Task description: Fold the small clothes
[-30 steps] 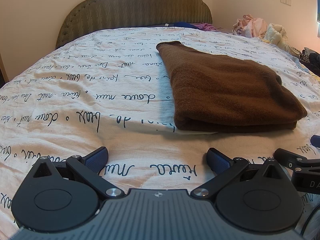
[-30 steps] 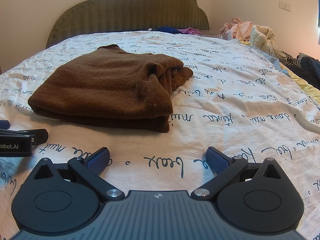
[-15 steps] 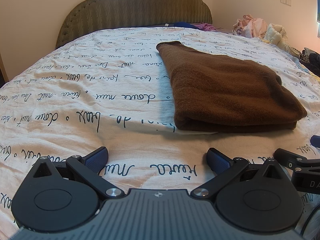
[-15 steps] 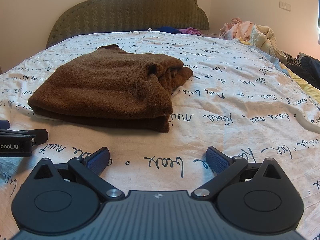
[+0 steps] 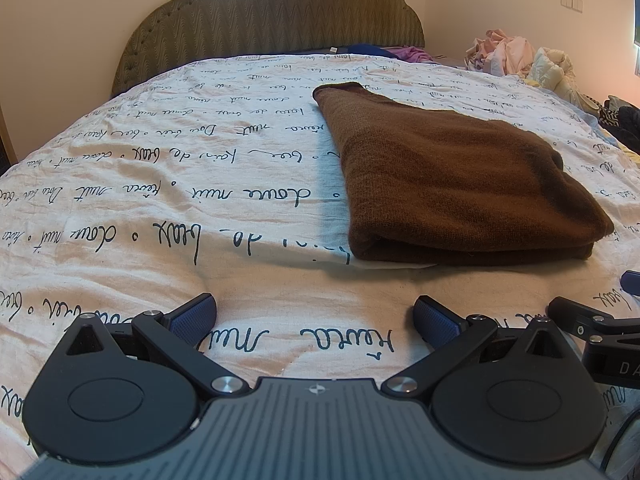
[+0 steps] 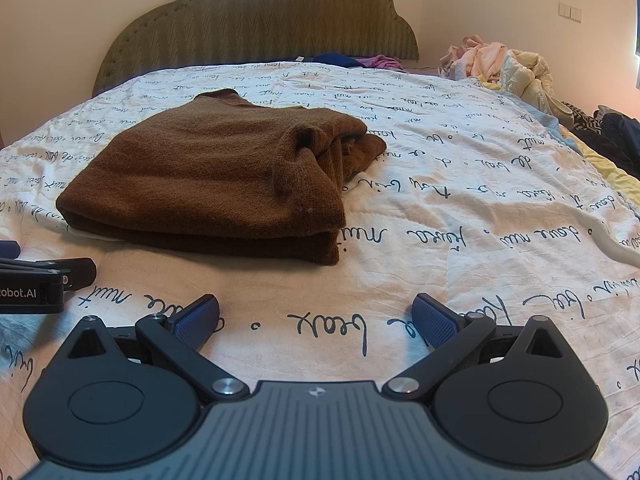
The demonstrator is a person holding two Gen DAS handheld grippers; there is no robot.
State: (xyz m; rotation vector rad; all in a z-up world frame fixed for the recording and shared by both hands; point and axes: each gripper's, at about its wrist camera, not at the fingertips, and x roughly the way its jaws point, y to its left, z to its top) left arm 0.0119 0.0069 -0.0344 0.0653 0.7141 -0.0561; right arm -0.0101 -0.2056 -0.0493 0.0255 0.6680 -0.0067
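A brown knitted garment (image 5: 448, 184) lies folded into a flat stack on the bed; it also shows in the right wrist view (image 6: 216, 180), with loose folds at its right end. My left gripper (image 5: 316, 318) is open and empty, low over the sheet, in front of and left of the garment. My right gripper (image 6: 316, 316) is open and empty, in front of the garment's right corner. Each gripper shows at the edge of the other's view: the right one (image 5: 592, 328) and the left one (image 6: 44, 280).
The bed has a white sheet with black script (image 5: 160, 184) and a green padded headboard (image 5: 276, 12). A pile of pale clothes (image 6: 504, 64) sits at the far right, dark clothes (image 6: 612, 136) by the right edge, blue and purple items (image 6: 360, 60) near the headboard.
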